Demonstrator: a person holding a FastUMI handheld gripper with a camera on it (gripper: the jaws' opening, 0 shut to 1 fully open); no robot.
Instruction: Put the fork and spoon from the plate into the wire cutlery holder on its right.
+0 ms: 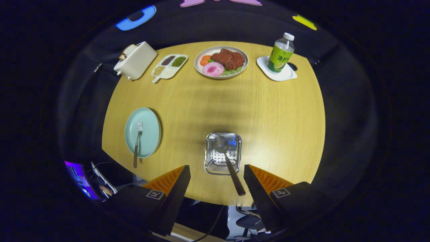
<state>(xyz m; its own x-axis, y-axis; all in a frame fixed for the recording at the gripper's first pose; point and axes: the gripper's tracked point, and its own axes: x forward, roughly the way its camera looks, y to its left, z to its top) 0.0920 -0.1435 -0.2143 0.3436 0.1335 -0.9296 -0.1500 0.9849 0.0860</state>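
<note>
A pale green plate (pixel 149 126) lies on the wooden table to the left of the fingers. A fork (pixel 137 143) with a brown handle rests on it, tines pointing away, handle overhanging the near rim. The metal cutlery holder (pixel 210 158) sits just ahead of the fingers. A spoon (pixel 228 161) stands slanted in it, bowl inside, dark handle sticking out toward me between the fingers. My gripper (pixel 216 173) hovers high above the table's near edge, open, with nothing between its fingers; the spoon handle is apart from both.
At the table's far side stand a toaster (pixel 136 60) with bread, a divided dish of beans (pixel 169 66), a plate of food (pixel 221 62) and a green bottle (pixel 281 53) on a white coaster. A lit screen (pixel 79 178) lies below the table's near left edge.
</note>
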